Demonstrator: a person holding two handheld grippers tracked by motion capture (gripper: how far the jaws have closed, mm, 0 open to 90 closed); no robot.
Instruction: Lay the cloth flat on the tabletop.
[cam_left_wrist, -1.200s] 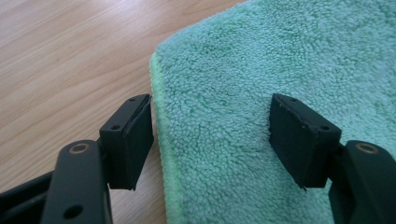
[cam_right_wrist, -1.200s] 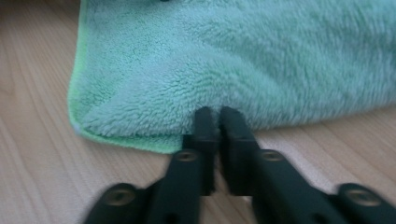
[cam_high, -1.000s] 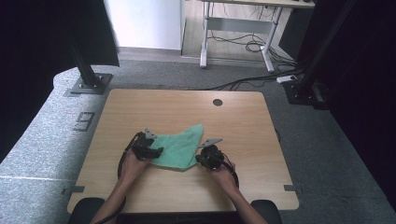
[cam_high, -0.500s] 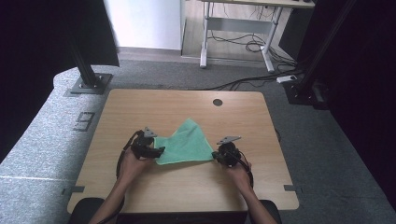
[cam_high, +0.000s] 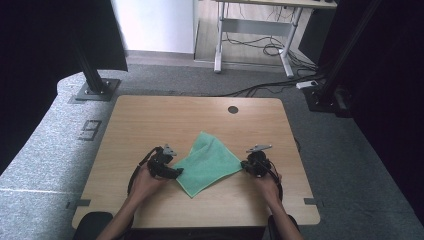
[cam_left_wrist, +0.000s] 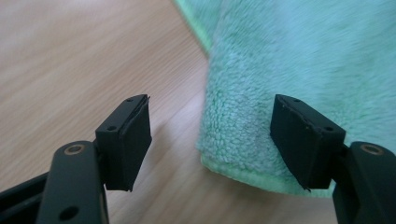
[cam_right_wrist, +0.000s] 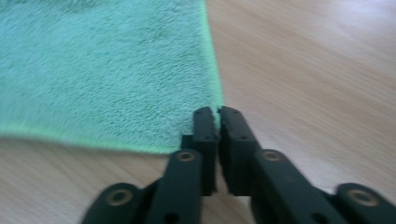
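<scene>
A green towel (cam_high: 210, 162) lies spread flat like a diamond on the wooden table (cam_high: 175, 115). My left gripper (cam_high: 176, 172) is at its left corner. In the left gripper view the left gripper (cam_left_wrist: 212, 135) stands open, with the towel (cam_left_wrist: 289, 70) corner lying on the table between the jaws, untouched by the pads. My right gripper (cam_high: 245, 165) is at the towel's right corner. In the right gripper view the right gripper (cam_right_wrist: 218, 116) has just been opening: a thin slit shows between its jaws, and the towel (cam_right_wrist: 93, 70) corner lies flat at their tips, not pinched.
A round cable hole (cam_high: 233, 109) sits near the table's far edge. Black post bases stand on the grey floor at the far left (cam_high: 92, 90) and far right (cam_high: 325, 97). Bare wood surrounds the towel on all sides.
The right gripper has moved right with the towel's corner, and the bunched towel has been drawn out flat. The left gripper has shifted slightly and stays at the left corner.
</scene>
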